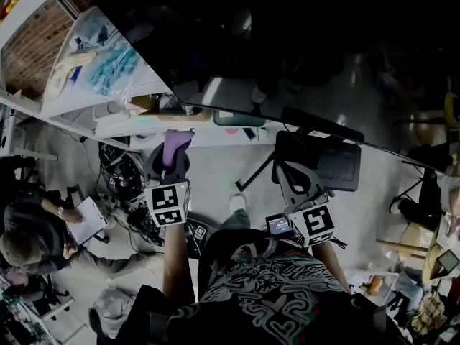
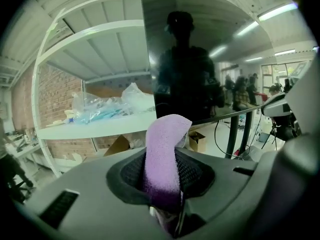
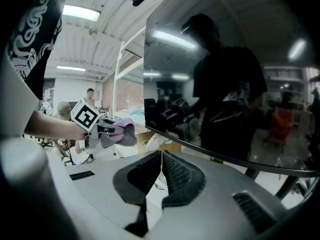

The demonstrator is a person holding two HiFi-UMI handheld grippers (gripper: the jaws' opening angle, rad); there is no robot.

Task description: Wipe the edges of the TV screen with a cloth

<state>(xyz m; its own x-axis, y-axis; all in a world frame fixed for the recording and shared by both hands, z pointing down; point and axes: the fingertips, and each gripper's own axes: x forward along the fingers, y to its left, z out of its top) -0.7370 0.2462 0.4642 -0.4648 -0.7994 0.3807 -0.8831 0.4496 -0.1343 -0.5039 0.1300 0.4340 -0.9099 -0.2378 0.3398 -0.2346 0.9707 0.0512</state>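
Observation:
The TV screen point(image 1: 302, 56) is a big dark panel across the top of the head view, its lower edge slanting down to the right. My left gripper point(image 1: 172, 167) is shut on a purple cloth point(image 1: 177, 141), just below the screen's lower left corner. In the left gripper view the cloth point(image 2: 165, 156) sticks up out of the shut jaws, in front of the screen point(image 2: 200, 59) near its left edge. My right gripper point(image 1: 291, 175) sits under the lower edge, further right. Its jaws point(image 3: 161, 160) are shut on nothing, just below the screen point(image 3: 225, 84).
White shelves point(image 1: 100, 63) with plastic bags stand left of the TV. A seated person point(image 1: 36, 228) holding a tablet is at lower left. Cables and equipment point(image 1: 129, 185) lie on the floor below the screen. A dark stand point(image 1: 320, 160) is under the TV.

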